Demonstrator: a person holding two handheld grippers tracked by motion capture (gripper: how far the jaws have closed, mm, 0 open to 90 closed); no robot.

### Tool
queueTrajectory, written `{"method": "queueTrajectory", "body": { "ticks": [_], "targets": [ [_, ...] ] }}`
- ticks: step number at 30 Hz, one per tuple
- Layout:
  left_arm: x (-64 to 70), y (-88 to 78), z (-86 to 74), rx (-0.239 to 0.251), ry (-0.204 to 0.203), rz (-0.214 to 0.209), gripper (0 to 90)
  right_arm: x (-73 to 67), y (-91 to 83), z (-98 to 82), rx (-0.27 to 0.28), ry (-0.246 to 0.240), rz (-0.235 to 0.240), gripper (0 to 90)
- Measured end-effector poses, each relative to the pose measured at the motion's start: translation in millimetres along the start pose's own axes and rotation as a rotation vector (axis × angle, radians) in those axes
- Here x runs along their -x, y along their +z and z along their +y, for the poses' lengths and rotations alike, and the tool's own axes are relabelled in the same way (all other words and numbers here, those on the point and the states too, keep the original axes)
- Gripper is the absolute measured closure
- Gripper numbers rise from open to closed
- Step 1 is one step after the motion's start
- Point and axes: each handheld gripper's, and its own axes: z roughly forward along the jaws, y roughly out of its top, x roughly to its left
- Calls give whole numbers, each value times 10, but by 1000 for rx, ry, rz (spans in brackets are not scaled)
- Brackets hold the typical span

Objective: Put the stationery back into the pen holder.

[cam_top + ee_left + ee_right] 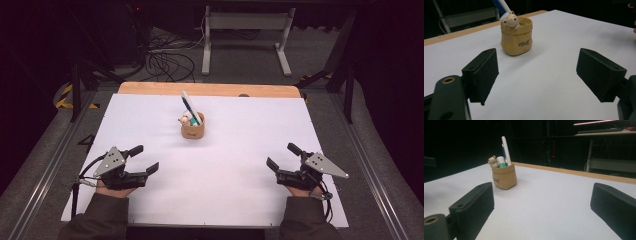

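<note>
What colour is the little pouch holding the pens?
Tan yellow pouch with dark lettering, clearest in the left gripper view.

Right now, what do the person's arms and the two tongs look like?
Both tongs, left tongs and right tongs, are black with two flat padded jaws, a grey three-cornered plate on top and a black trailing cable. Dark olive sleeves cover the forearms.

— What's behind the table?
— A white metal stand (246,37) on the grey floor, a tangle of black cables (167,57) to its left. Yellow-black hazard tape (65,95) marks the floor at far left.
— And the table itself?
— A white sheet (225,175) covers it; a bare strip of wooden edge (150,88) shows along the far side. Metal rails (47,165) run along both flanks. In the right gripper view, a pink-lit desk (604,132) stands far back in the dark
</note>
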Motion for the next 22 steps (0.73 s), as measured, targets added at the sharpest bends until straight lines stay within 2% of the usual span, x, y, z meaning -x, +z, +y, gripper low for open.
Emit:
{"method": "queueTrajectory", "body": {
  "ticks": [22],
  "targets": [
    [-4, 5, -5, 0, 4, 2, 187, -20, 23, -9, -9, -11, 9, 59]
  ]
}}
